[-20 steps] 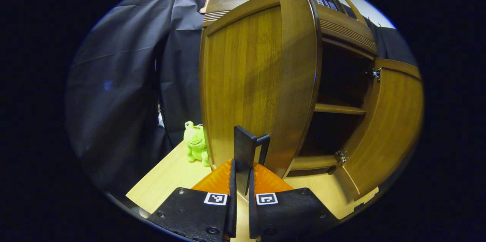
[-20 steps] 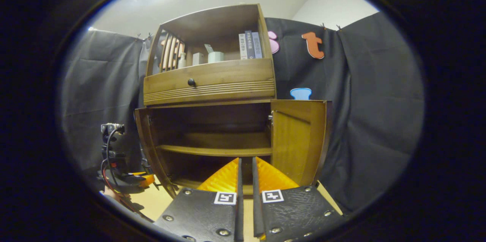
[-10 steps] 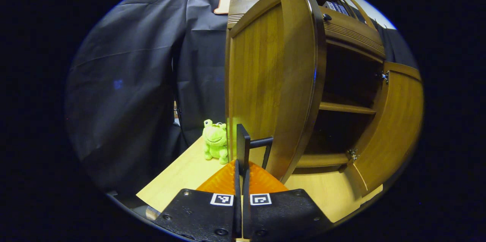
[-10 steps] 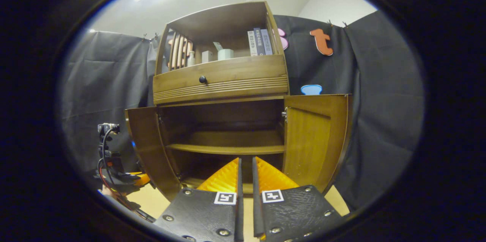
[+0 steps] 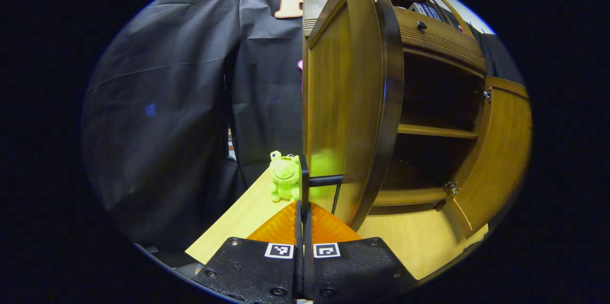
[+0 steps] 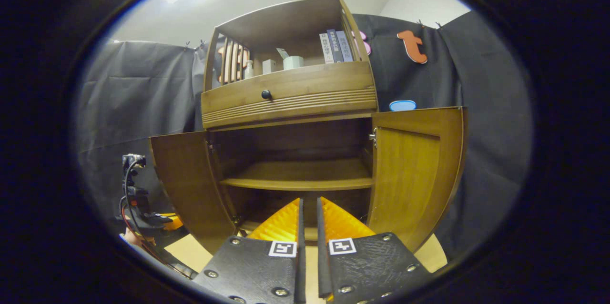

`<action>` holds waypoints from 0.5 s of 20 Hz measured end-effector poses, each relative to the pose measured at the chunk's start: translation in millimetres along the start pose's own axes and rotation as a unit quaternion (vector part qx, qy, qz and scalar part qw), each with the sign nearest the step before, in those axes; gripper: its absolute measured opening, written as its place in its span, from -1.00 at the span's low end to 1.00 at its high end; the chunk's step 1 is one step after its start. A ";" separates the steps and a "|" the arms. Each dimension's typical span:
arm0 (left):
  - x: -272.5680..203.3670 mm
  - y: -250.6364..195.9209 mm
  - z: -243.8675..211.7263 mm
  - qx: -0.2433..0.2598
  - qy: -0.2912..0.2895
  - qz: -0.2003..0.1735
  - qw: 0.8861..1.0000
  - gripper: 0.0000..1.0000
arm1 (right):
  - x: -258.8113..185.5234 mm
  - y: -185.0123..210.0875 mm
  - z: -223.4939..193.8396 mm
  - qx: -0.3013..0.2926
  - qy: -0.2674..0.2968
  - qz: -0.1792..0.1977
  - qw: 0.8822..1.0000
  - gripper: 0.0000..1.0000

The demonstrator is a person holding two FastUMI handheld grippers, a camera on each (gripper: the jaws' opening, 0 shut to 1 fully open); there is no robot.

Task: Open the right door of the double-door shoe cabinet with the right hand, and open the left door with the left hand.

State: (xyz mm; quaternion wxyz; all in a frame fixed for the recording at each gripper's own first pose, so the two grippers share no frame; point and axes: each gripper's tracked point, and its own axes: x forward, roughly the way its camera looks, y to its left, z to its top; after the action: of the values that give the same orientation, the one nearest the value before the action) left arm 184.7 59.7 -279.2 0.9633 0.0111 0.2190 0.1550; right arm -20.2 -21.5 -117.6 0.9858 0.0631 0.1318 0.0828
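The wooden shoe cabinet (image 6: 290, 96) stands with both lower doors open. In the left gripper view the left door (image 5: 343, 104) is swung far out and seen nearly edge-on. Its dark bar handle (image 5: 304, 175) stands upright between my left gripper's (image 5: 303, 208) fingers, which are shut on it. The right door (image 5: 495, 151) hangs open beyond. In the right gripper view the right door (image 6: 414, 175) and left door (image 6: 183, 180) flank the inner shelf (image 6: 300, 182). My right gripper (image 6: 309, 204) hovers in front of the opening, shut on nothing. The left gripper (image 6: 167, 222) sits by the left door's outer face.
A green frog toy (image 5: 284, 182) sits on the light wooden tabletop (image 5: 228, 228) just left of the cabinet, close behind the left door. A drawer with a dark knob (image 6: 266, 95) lies above the doors. Books and small containers (image 6: 293, 62) stand on the top shelf. Black cloth walls surround the booth.
The left door has swung further open, pulled by my left gripper, whose fingers have drawn tighter on the handle. The right gripper has shifted a little; the cabinet looks larger in its view.
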 end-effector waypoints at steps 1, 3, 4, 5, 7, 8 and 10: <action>0.1 -0.4 0.4 -0.002 0.000 0.003 1.000 -1.00 | 2.1 2.5 -1.1 0.001 0.002 0.003 1.000 -0.79; -1.0 2.3 -2.2 -0.003 -0.001 0.005 1.000 -1.00 | 3.4 7.9 -3.8 0.004 0.005 0.008 1.000 -0.79; -1.2 1.5 -1.5 -0.002 -0.002 0.002 1.000 -1.00 | 4.8 10.6 -5.0 0.005 0.006 0.012 1.000 -0.79; -0.8 2.8 -2.9 -0.001 -0.002 0.001 1.000 -0.98 | 5.2 12.8 -6.3 0.005 0.008 0.014 1.000 -0.79; -1.1 4.1 -2.2 0.001 -0.003 -0.002 1.000 -1.00 | 8.1 17.5 -8.5 0.004 0.012 0.019 1.000 -0.79; -0.8 4.3 -2.2 0.002 -0.002 -0.003 1.000 -0.98 | 9.8 19.2 -10.1 0.004 0.014 0.022 1.000 -0.79; -1.4 5.1 -3.3 0.004 -0.001 -0.004 1.000 -0.98 | 11.1 22.3 -11.8 0.003 0.016 0.025 1.000 -0.79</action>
State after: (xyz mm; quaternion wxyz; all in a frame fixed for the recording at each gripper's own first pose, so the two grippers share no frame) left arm 180.5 64.0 -281.2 0.9641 0.0141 0.2185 0.1500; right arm -16.1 3.5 -128.4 0.9810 0.0682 0.1458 0.1082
